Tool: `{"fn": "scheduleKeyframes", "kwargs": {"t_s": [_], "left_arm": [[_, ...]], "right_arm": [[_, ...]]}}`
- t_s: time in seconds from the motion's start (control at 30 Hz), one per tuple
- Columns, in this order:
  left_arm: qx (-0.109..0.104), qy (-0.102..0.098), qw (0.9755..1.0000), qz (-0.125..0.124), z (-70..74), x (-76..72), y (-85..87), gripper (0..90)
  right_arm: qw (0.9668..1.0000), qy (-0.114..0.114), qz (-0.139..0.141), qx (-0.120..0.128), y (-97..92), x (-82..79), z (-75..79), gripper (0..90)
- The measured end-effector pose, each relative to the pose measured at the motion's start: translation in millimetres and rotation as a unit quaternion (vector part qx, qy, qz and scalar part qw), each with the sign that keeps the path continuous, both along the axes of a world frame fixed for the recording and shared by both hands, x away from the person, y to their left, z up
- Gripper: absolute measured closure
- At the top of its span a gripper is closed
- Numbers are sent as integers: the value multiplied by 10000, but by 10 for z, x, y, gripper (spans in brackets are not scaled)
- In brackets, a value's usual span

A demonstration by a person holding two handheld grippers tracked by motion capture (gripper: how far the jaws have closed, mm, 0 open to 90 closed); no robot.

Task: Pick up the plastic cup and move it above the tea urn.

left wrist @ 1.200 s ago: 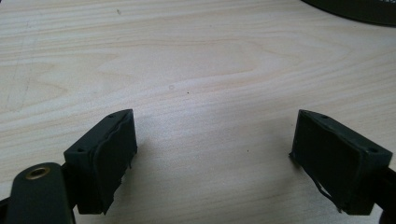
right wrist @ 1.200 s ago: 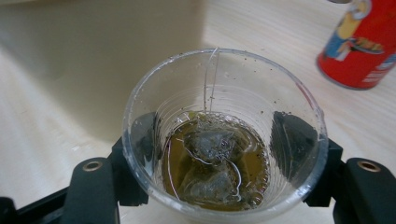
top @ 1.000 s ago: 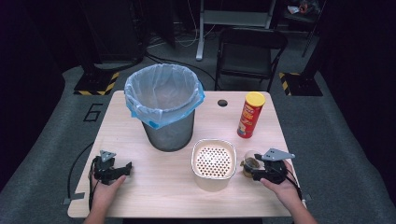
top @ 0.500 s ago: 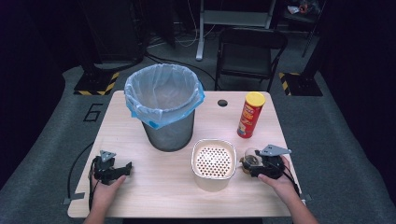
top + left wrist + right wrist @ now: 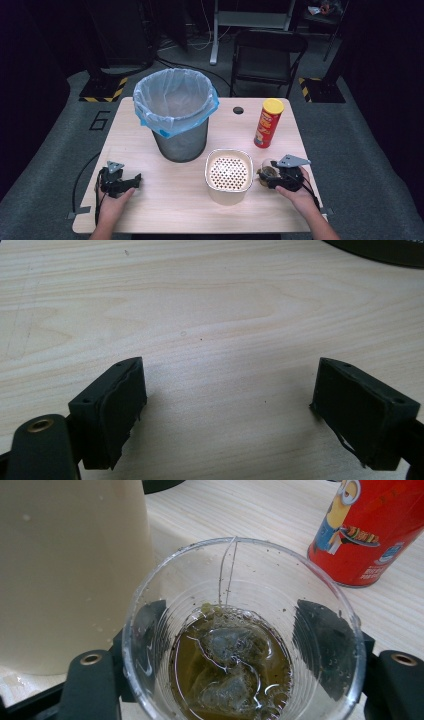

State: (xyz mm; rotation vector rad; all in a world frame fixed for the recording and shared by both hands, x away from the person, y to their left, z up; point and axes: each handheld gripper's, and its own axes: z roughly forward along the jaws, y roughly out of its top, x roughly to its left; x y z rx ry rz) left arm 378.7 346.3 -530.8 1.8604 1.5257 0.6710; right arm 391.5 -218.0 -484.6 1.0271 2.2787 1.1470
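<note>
Dark carpet and a black folding chair (image 5: 266, 57) lie behind a pale wooden table (image 5: 165, 197), where everything sits. At the near left edge, the left gripper (image 5: 131, 181) rests low on the bare wood in the person's left hand (image 5: 111, 207); in the left gripper view its two black jaws stand wide apart with nothing but wood grain between them. Behind it and toward the middle stands a grey mesh waste bin (image 5: 180, 142) lined with a pale blue plastic bag (image 5: 172, 102) folded over the rim. Just right of the bin, nearer the person, sits a cream container (image 5: 229, 192) topped by a perforated strainer insert (image 5: 228, 170). Beside that container's right wall is a clear plastic cup (image 5: 240, 635), and the right gripper (image 5: 267, 178), held in the right hand (image 5: 298, 196), has its jaws on either side of the cup, their pads against its walls, so it grips the cup. Inside the cup lies a wet tea bag (image 5: 227, 662) in a little brownish liquid, its string running up to the rim. Farther back on the right stands a red crisp tube (image 5: 267, 125) with a yellow lid, upright and apart from the cup
</note>
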Motion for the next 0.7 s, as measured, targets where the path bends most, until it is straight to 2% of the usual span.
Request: {"fn": "scheduleKeyframes", "kwargs": {"t_s": [0.17,0.33,0.5,0.53,0.57,0.7], "left_arm": [[-14,18,10000,9,1,-3,-2,135],[-15,17,10000,9,0,-2,-2,135],[-14,17,10000,8,1,-2,-2,135],[-14,17,10000,8,1,-2,-2,135],[-13,18,10000,8,1,-2,-2,136],[-20,23,10000,4,1,-2,-2,135]], "right_arm": [[10000,-2,41,-80,0,-6,20,321],[10000,-38,66,-5,-1,-2,86,325],[9997,-156,193,-40,18,61,306,325],[9997,-156,193,-40,18,61,306,325],[9994,-225,260,-51,41,98,407,325],[9988,-343,340,-61,107,169,582,326]]}}
